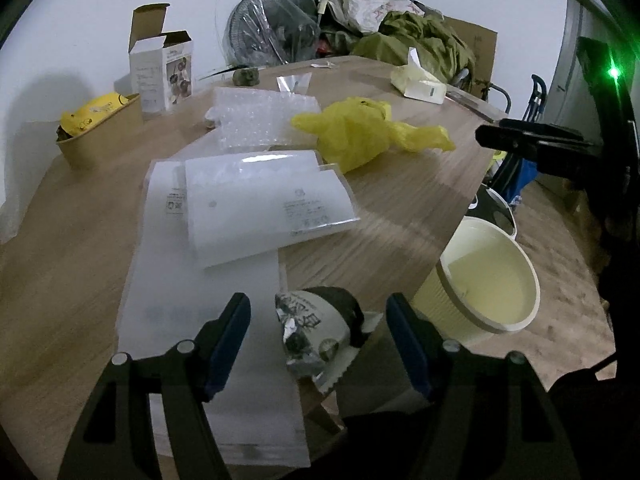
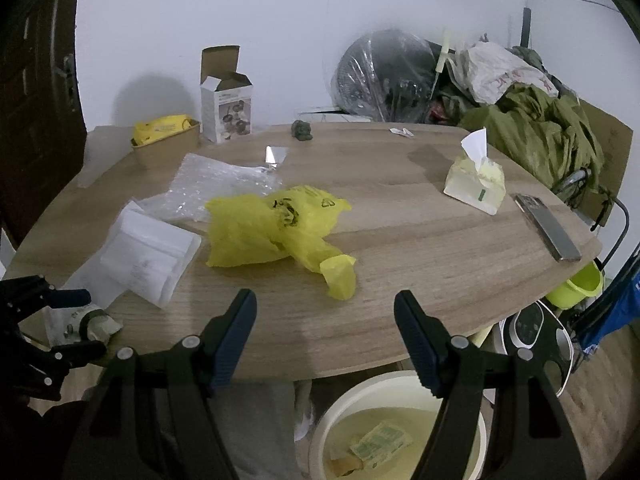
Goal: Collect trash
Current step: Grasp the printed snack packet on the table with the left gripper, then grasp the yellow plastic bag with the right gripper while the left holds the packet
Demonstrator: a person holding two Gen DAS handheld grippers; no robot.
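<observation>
A crumpled black-and-white wrapper (image 1: 312, 332) lies at the near table edge on a long white plastic bag (image 1: 208, 320). My left gripper (image 1: 317, 300) stands open around the wrapper, and neither pad touches it. The right wrist view shows the same wrapper (image 2: 94, 320) between the left gripper's fingers (image 2: 68, 298). My right gripper (image 2: 326, 296) hangs open and empty over the near table edge, just short of a crumpled yellow plastic bag (image 2: 272, 228). A pale yellow bin (image 2: 400, 412) with some trash in it stands on the floor below that edge; it is also in the left wrist view (image 1: 492, 276).
On the wooden table (image 2: 400, 240) lie bubble wrap (image 2: 216, 184), white mailer bags (image 2: 148, 256), a tissue pack (image 2: 476, 180) and a flat metal bar (image 2: 548, 228). An open carton (image 2: 228, 100) and a paper bowl (image 2: 168, 148) stand at the back left. Clutter is piled behind.
</observation>
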